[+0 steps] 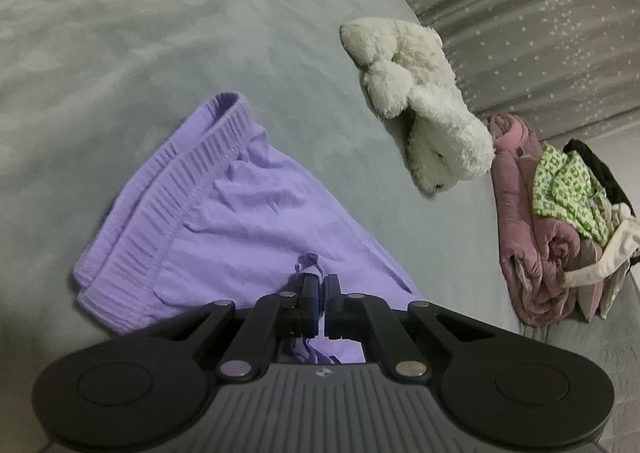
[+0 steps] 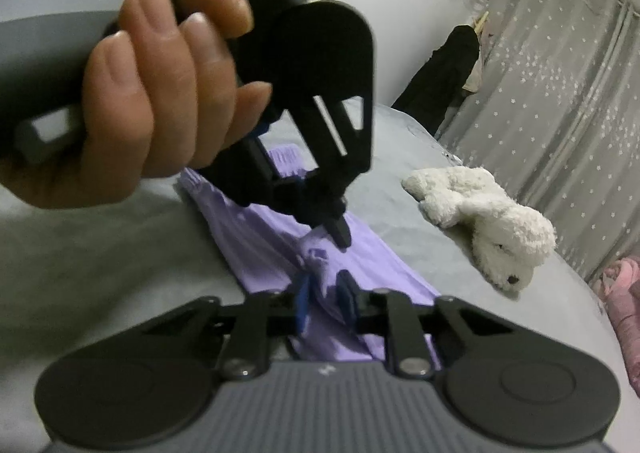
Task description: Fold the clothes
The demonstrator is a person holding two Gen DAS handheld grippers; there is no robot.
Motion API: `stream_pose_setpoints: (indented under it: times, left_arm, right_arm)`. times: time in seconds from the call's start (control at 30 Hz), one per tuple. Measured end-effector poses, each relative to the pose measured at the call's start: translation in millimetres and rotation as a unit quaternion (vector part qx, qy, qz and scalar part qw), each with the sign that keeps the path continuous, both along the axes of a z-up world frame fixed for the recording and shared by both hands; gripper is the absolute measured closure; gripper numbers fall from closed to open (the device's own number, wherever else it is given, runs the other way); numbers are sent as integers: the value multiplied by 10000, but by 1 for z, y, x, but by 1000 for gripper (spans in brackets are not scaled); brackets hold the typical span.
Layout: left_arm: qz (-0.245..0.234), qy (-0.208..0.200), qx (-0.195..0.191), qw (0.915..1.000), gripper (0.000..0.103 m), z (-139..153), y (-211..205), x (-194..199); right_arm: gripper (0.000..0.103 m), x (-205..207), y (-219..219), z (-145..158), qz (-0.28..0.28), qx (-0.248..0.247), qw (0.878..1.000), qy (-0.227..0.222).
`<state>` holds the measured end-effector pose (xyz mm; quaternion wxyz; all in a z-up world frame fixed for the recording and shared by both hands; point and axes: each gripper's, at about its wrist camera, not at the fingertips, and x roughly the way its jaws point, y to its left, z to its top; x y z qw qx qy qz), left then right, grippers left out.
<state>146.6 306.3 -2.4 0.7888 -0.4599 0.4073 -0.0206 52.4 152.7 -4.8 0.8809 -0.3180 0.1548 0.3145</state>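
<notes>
Right gripper, nearest: jaws parted a little, purple cloth bunched between them, not clearly pinched. Just beyond, left gripper clenched on a small tuft of the shorts; a hand grips its handle. Shorts lie spread on the grey bed, waistband at the far end. Farther right, a white plush, apart from the shorts. At the bed edge, a clothes pile; starred curtain behind

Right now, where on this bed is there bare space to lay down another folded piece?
The broad grey bedspread left of and beyond the purple shorts is bare. A narrower strip runs between the shorts and the white plush toy. The right edge is crowded with the pink clothes pile.
</notes>
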Motion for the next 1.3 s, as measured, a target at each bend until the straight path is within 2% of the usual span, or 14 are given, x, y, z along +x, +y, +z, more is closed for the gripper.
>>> stream_pose_setpoints:
  times: [0.1,0.33,0.43,0.5,0.7,0.9,1.1,1.3]
  left_arm:
    - [-30,80,-57,9999,103,-5,0,3]
    - [-101,-53,-178,9998,103,-5,1,7]
    - [-141,-266,159,9994,103,3,-2,5]
    - [-107,-524,225,9983,103,12,2,2]
    - [-145,-971,627,9932,103,33,16,-3]
    - [-217,-1150,1053,9875,103,31,40,-4]
    - [-286,-1260,1266,9835,103,30,51,-4]
    - [-410,-997,1587,9814,103,22,47,1]
  right_arm:
    - [95,0,3,-2,-55,-64,9999,-65]
    - [96,-1,-8,13,-250,562,9981,18]
    - [96,1,-7,15,-338,632,9974,12]
    - [96,2,-8,20,-385,791,9961,66]
    - [96,0,2,37,-496,1118,9925,57]
    - [96,6,26,41,-492,1226,9910,214]
    - [96,13,49,36,-535,1247,9899,421]
    - [96,16,55,27,-544,1089,9906,623]
